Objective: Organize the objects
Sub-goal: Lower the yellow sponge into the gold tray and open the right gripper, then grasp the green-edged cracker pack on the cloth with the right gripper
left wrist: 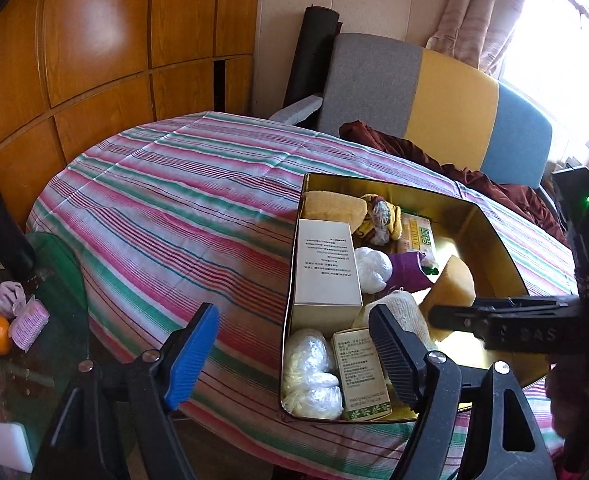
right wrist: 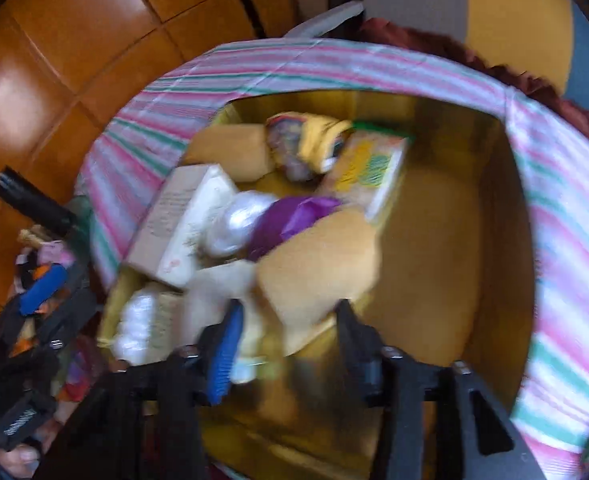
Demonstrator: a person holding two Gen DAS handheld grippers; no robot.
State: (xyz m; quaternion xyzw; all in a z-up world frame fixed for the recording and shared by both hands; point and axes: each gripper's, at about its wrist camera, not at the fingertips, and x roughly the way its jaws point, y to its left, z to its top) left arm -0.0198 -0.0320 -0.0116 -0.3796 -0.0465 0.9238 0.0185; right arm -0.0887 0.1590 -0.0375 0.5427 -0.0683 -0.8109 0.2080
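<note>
Left jaws: the left gripper [left wrist: 294, 350] stands wide with nothing between its blue and black pads; it hangs over the near left wall of the gold metal tin [left wrist: 494, 248], one pad above the striped cloth, the other above the tin's contents.
Right jaws: the right gripper [right wrist: 284, 346] is parted above the tin's near end; in the blurred right wrist view the tan sponge wedge [right wrist: 318, 268] lies just ahead of the gap, and I cannot tell whether the pads touch it.
Landmark: the tin sits on a round desk [left wrist: 166, 200] covered in pink, green and white stripes.
Tin, left side: a tall white carton with printed text [left wrist: 326, 268] lies along the left wall; nearer than it are a clear bag of white stuff [left wrist: 312, 376] and a small green-printed box [left wrist: 360, 372].
Tin, middle: a white knitted roll [left wrist: 400, 308], a white plastic wad [left wrist: 370, 268] and a purple wrapper [left wrist: 408, 270].
Tin, far end: a tan sponge block [left wrist: 334, 204], a yellow crumpled bundle [left wrist: 380, 216], a flat yellow-green packet [left wrist: 418, 236].
Tin, right side: the bare gold floor, with the sponge wedge at its edge.
</note>
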